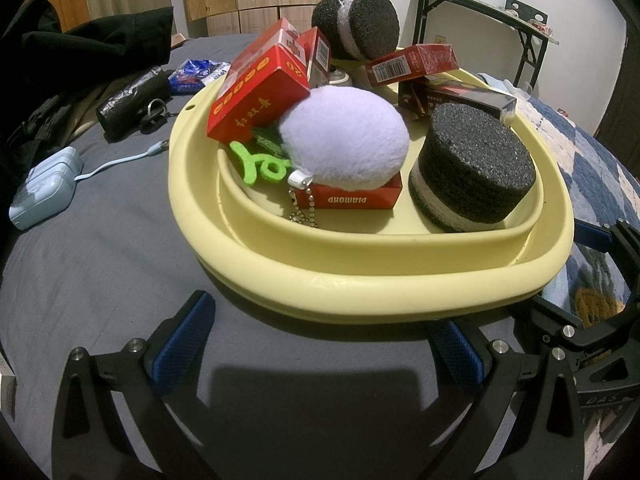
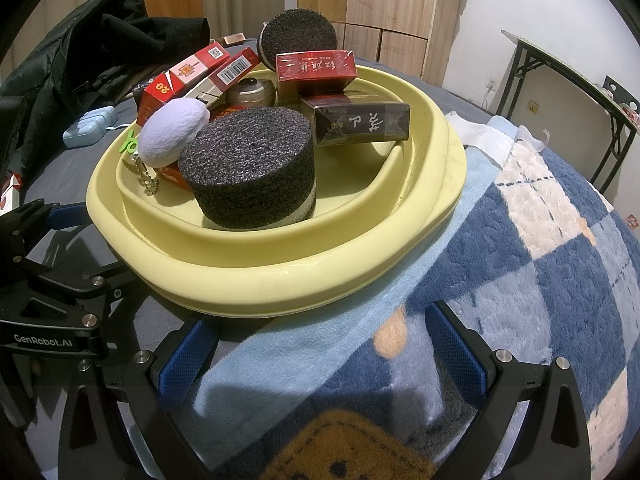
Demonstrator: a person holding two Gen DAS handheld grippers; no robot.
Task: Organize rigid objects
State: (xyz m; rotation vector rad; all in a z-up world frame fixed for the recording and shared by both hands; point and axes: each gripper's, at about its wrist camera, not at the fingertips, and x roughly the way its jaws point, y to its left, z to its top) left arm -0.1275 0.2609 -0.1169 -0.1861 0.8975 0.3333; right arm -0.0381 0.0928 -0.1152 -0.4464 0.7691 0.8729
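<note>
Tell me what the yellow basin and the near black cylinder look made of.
Yellow basin: probably soft matte plastic or silicone; its rolled rim looks smooth, with a dull sheen. Near black cylinder: likely coarse foam or sponge; the surface is grainy and porous, with a pale band near its base. Both grippers hang open in front.

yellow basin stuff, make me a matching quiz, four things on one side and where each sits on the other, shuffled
Things:
1. white plush ball
2. near black foam cylinder
3. far black foam cylinder
4. pale blue case

Places:
A. outside the yellow basin, on the grey sheet
B. resting on the red DIAMOND box
C. upright on the basin floor, near the front rim
D. tipped on its side at the back of the pile

Pairs: 1-B, 2-C, 3-D, 4-A
</note>
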